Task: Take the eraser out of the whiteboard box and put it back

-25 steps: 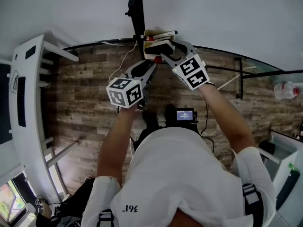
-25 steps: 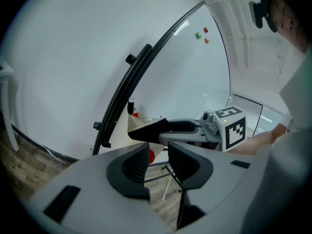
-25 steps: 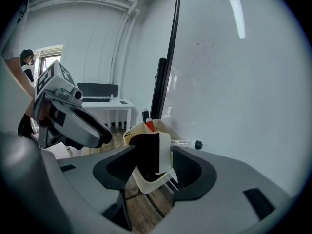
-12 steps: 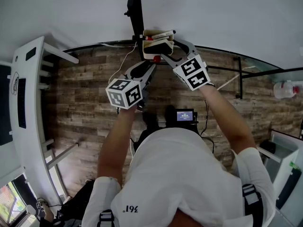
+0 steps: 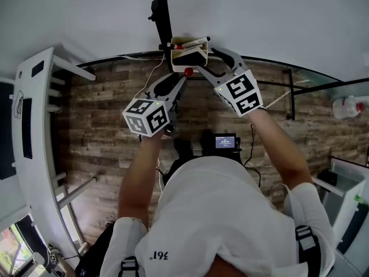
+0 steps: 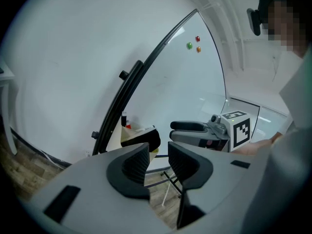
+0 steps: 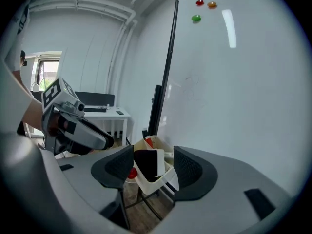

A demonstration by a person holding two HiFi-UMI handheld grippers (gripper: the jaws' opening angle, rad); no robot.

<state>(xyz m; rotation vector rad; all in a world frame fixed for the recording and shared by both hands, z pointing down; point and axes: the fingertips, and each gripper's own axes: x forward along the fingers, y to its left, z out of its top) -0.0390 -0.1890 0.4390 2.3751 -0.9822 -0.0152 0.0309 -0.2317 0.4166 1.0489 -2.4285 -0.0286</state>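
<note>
While the eraser [image 7: 147, 164] sits in the box [image 7: 156, 183], both grippers are empty.
Jaws of the right gripper [image 5: 206, 59], just opened wide, stand at the box gripping nothing; the left gripper [image 6: 158, 162] is parted on air nearby.

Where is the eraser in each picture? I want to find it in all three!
Head view: the eraser is at top centre, a dark block inside the whiteboard box.
Left gripper view: the eraser is low, left of centre, in the whiteboard box.
Right gripper view: the eraser is low centre, black and white, in the whiteboard box.
Shared landmark: the whiteboard's black frame, beside the box.
</note>
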